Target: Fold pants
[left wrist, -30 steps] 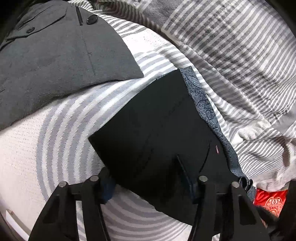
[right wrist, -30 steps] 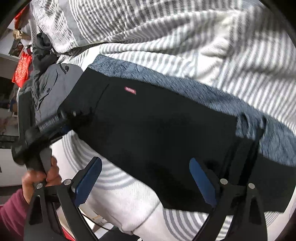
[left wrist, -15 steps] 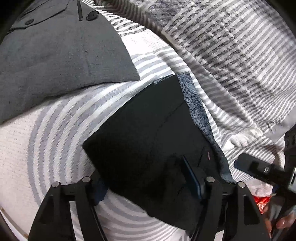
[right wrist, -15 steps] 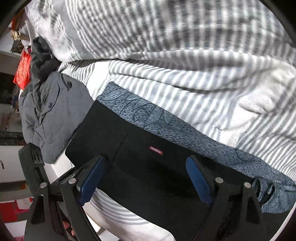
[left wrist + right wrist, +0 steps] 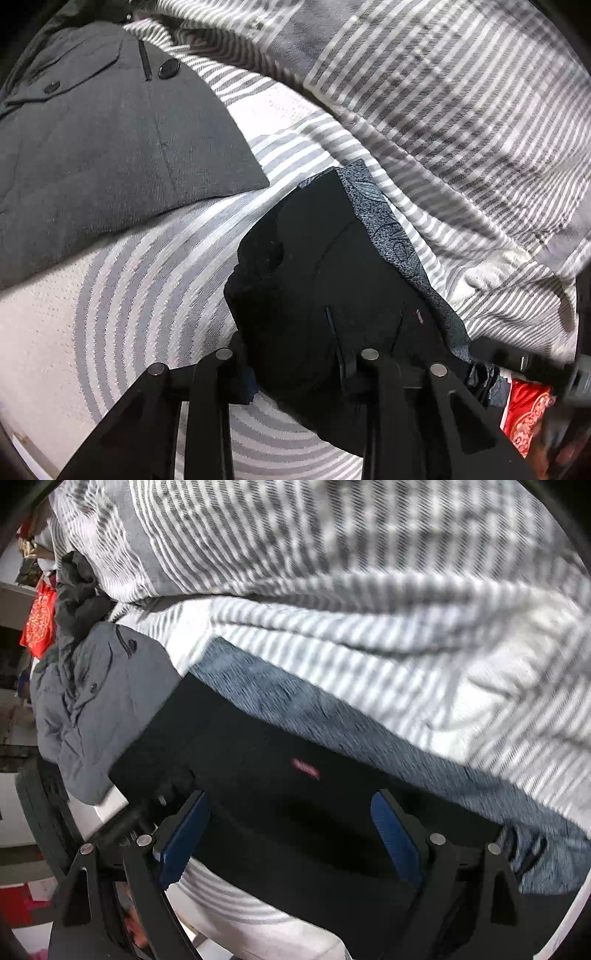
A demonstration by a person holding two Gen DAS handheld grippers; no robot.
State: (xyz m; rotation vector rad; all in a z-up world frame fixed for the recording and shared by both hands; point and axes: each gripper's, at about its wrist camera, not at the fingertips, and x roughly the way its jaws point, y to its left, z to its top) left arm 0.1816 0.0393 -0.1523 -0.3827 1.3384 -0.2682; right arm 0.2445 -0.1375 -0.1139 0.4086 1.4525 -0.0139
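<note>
Black pants (image 5: 332, 266) lie folded, near edge bunched; left gripper (image 5: 295, 354) clenches it, right gripper (image 5: 291, 834) gapes.

A grey coat (image 5: 110, 147) with dark buttons lies spread on the bed's upper left in the left wrist view, its lower corner coming to a point on the white bed cover (image 5: 110, 314), which is patterned with grey concentric rings. A grey-and-white striped duvet (image 5: 461, 129) is bunched along the far side of the bed. A blue-grey garment with a leaf-like print (image 5: 391, 229) runs in a strip just below the duvet's edge. A red item with gold pattern (image 5: 524, 417) shows at the lower right. In the right wrist view a crumpled black garment (image 5: 79, 594) lies just past the coat (image 5: 103, 701), beside the duvet (image 5: 332, 572).
</note>
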